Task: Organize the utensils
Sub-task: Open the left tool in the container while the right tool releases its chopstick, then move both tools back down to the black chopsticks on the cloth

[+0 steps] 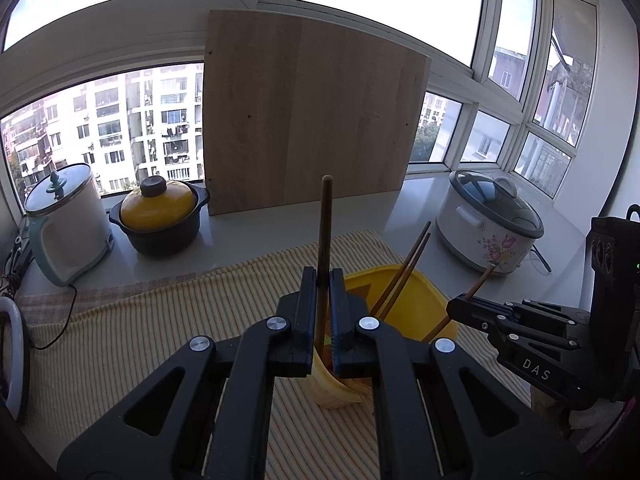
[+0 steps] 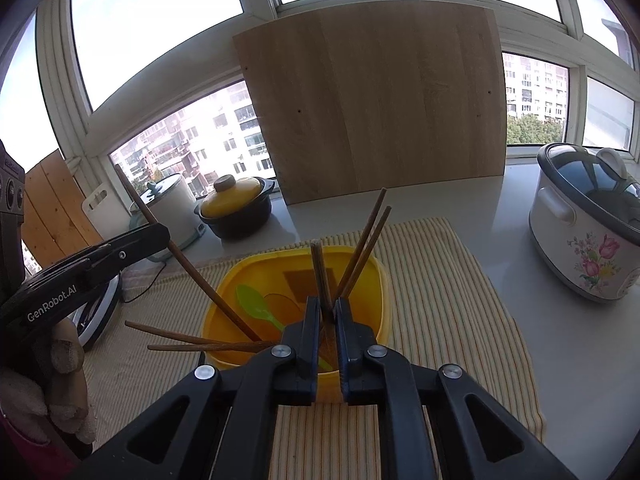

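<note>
A yellow tub stands on a striped cloth, with a green spoon lying in it. My left gripper is shut on a brown chopstick held nearly upright. From the right wrist view that chopstick slants down into the tub. My right gripper is shut on another chopstick over the tub's near side. A pair of chopsticks leans in the tub, and two more lie across its left rim.
A wooden board leans on the window behind the cloth. A black pot with a yellow lid and a white pot stand at the left, and a flowered rice cooker at the right. A gloved hand holds the left gripper.
</note>
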{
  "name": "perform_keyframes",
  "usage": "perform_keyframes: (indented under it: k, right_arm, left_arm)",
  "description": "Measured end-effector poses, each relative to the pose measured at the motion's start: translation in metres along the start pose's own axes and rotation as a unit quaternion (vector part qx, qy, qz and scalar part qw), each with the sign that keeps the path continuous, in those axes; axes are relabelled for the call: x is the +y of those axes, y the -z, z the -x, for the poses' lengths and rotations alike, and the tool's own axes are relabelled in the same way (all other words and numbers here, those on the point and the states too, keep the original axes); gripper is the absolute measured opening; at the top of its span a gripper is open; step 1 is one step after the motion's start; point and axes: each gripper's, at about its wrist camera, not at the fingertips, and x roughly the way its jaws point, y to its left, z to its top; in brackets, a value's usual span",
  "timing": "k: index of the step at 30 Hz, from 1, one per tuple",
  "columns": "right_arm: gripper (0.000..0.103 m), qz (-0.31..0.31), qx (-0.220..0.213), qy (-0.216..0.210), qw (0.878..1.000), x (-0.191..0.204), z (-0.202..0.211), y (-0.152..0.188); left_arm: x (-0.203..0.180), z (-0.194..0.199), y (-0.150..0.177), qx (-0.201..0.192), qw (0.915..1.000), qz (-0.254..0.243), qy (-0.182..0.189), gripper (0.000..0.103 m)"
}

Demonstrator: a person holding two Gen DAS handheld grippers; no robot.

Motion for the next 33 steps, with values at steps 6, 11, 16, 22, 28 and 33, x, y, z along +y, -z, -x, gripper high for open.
perform_keyframes:
  k: [6,11,16,22,28,33]
  right_arm:
    - [0.026,-0.002,-0.001,0.004,1.0,0.001,0.003,0.004]
    - [0.03,-0.01,-0.005,0.003,1.0,0.001,0.008,0.006]
    - [0.038,-0.009,-0.015,0.01,1.0,0.002,0.017,0.008]
    - [0.065,0.017,-0.039,0.031,0.999,0.014,0.034,0.014]
    - [0.077,0.036,-0.054,0.036,0.997,0.026,0.049,0.017]
    - [0.078,0.063,-0.054,0.054,0.995,0.037,0.056,0.021]
  left_arm:
    - [0.0,0.008,0.002,-0.007,1.0,-0.003,-0.004,0.013]
    - [0.002,0.019,0.003,-0.018,0.9997,-0.006,-0.016,0.02]
    - [0.008,0.031,0.004,-0.031,0.9991,-0.006,-0.028,0.02]
    - [0.023,0.053,0.008,-0.044,0.9982,0.0,-0.041,0.021]
    - [0.042,0.075,0.017,-0.054,0.9972,0.015,-0.049,0.032]
    - [0.055,0.084,0.034,-0.046,0.9969,0.015,-0.062,0.036]
